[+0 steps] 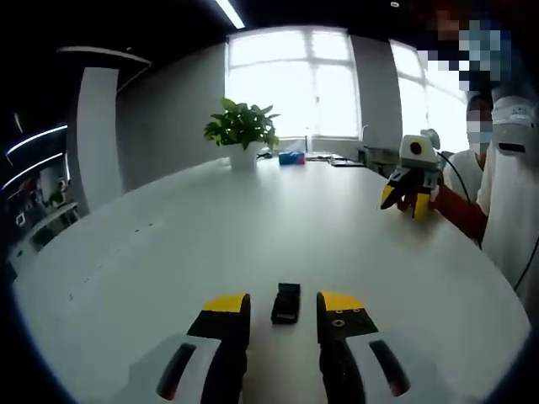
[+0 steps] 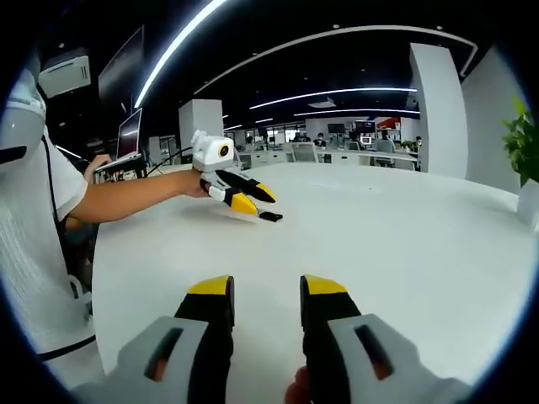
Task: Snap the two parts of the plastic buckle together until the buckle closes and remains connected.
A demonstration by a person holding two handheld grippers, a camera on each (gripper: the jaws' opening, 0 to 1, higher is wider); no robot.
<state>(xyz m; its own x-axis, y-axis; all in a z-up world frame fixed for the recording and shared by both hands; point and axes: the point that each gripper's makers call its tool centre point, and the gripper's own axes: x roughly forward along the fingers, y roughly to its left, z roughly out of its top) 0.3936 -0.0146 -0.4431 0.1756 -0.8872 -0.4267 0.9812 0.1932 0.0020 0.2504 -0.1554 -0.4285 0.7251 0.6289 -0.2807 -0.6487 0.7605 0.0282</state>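
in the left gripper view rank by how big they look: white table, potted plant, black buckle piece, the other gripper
1. white table
2. potted plant
3. other gripper, the right one; close to the plant, unsure
4. black buckle piece

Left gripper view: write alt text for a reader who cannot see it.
A small black buckle piece lies on a white table, between the open yellow-tipped jaws of the left tool. Across the table to the right, a person's hand holds the right tool. A potted plant stands at the far edge before bright windows.
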